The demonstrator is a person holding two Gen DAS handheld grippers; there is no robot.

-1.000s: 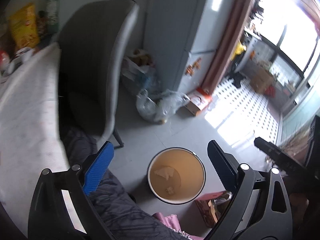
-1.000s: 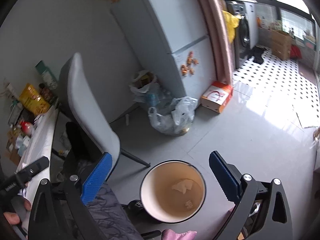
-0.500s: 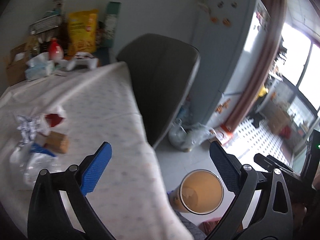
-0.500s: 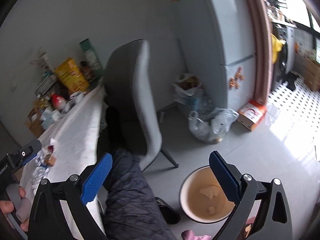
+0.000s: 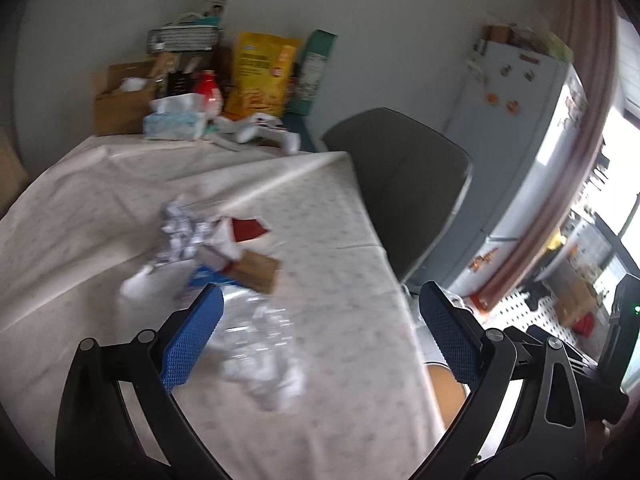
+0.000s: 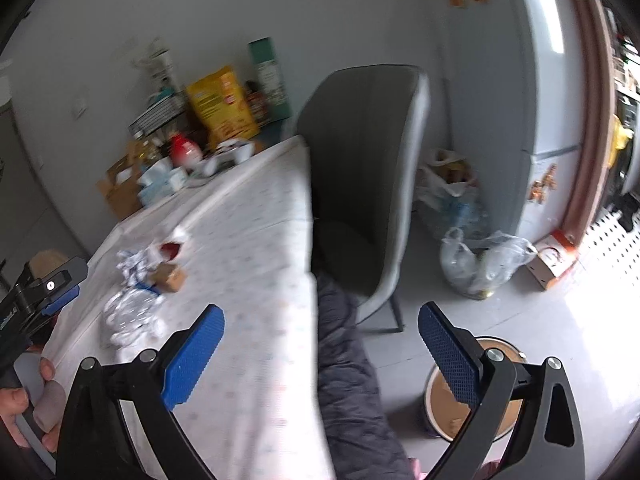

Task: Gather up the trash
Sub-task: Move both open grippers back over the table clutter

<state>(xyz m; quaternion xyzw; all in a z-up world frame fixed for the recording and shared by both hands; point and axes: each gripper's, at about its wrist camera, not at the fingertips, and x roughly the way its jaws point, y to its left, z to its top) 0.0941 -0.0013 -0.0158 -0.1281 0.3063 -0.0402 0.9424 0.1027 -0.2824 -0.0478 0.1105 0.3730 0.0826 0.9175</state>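
A heap of trash lies on the white tablecloth [image 5: 100, 184]: crumpled paper [image 5: 180, 228], a red wrapper [image 5: 248, 228], a brown card piece [image 5: 258, 272] and a squashed clear plastic bottle [image 5: 260, 344]. My left gripper [image 5: 320, 312] hangs open just above the bottle, nothing between its pads. My right gripper [image 6: 320, 336] is open and empty over the table's edge, to the right of the trash heap [image 6: 136, 280]. The round bin [image 6: 442, 404] stands on the floor below the right gripper; its edge also shows as the bin [image 5: 442, 388] in the left wrist view.
A grey chair [image 6: 360, 168] stands at the table's far side. A yellow bag [image 5: 260, 76], tissue box [image 5: 176, 120] and cartons crowd the table's back. Plastic bags [image 6: 480, 256] and a small box [image 6: 552, 256] lie by the fridge [image 5: 532, 140]. A dark-clothed leg [image 6: 348, 380] is beside the bin.
Both grippers have swung up and left, away from the bin on the floor and over to the table. The trash heap has come into view. Both stay open.
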